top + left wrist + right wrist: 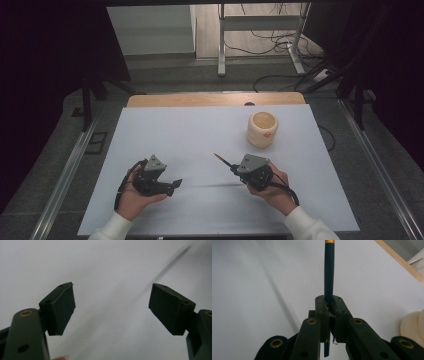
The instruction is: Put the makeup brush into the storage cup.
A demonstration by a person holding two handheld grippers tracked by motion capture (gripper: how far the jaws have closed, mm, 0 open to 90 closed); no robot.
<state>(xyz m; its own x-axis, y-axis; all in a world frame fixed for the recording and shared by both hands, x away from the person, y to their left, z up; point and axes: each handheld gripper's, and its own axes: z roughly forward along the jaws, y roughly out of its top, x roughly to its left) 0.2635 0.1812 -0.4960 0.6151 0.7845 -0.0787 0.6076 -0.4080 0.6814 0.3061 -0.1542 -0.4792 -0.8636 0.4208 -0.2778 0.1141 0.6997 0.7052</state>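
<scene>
Pencil [329,270] work looks about half done, to my eye: the right gripper [235,169] has its jaws clamped on a dark pencil with a gold band, held clear of the white sheet [200,140], its tip aimed up and away to the left of the cream cup [262,128]. The cup stands upright and open beyond the right hand, near but not touching. If the pencil is meant for that cup, the lift is made and the carry and drop remain. Well to the left of the cup, the left gripper [175,185] sits with jaws wide apart, holding nothing, low over the sheet. Open sheet lies all round the cup, with the wooden table edge [215,99] just behind it, so the path across looks free.
</scene>
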